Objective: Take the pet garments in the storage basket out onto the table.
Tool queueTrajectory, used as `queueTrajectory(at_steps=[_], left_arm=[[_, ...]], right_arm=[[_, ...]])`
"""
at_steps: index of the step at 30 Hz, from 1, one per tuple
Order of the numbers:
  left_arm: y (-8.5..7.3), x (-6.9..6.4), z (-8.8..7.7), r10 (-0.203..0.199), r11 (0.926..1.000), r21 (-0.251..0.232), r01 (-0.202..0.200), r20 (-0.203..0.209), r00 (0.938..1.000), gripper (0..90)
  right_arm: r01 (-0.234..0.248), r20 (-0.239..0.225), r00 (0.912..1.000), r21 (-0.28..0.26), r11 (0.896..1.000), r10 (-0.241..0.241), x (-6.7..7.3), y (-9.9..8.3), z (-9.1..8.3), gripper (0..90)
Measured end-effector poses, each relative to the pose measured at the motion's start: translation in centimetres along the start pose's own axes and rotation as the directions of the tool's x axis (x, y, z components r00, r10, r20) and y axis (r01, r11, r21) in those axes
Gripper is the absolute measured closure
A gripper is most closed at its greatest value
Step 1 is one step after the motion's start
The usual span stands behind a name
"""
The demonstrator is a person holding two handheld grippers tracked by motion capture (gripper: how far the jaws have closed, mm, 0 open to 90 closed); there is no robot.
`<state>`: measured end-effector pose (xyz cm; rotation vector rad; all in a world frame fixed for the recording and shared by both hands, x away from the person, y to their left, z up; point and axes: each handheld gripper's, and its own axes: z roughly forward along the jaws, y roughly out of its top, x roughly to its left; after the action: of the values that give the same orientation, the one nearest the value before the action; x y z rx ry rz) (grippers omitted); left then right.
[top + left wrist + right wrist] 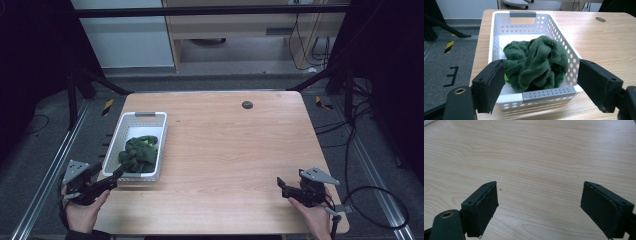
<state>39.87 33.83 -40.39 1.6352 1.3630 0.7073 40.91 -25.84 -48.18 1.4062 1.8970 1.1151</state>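
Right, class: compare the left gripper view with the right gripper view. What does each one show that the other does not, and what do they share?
Left gripper view alone: a white perforated basket at the table's edge, a crumpled green cloth lying inside it, a small round dark spot on the tabletop, and grey floor with striped tape.

Right gripper view alone: a tiny dark speck on the bare wood.

Both share: the light wooden table and a pair of black jaws standing wide apart, nothing held between them.

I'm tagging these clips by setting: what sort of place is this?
Probably a lab or recording workstation, not a home: a bare wooden table framed by black metal struts, loose cables on grey carpet, and a white basket holding a green cloth as a test prop.
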Motion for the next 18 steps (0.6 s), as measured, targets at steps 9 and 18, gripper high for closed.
queueTrajectory(at_steps=[9,18], left_arm=[[1.0,-0.3,0.4,0.022,0.9997,0.002,-0.022,0.013,0.9997,20.7],[2.0,-0.3,0.9,0.025,0.9996,0.009,-0.025,0.024,0.9994,20.7]], right_arm=[[0.015,0.005,0.9999,-0.016,1.000,-0.015,0.2,0.1,-0.2,13.7],[0.030,0.007,0.9995,-0.012,0.999,-0.030,0.3,0.1,0.0,13.4]])
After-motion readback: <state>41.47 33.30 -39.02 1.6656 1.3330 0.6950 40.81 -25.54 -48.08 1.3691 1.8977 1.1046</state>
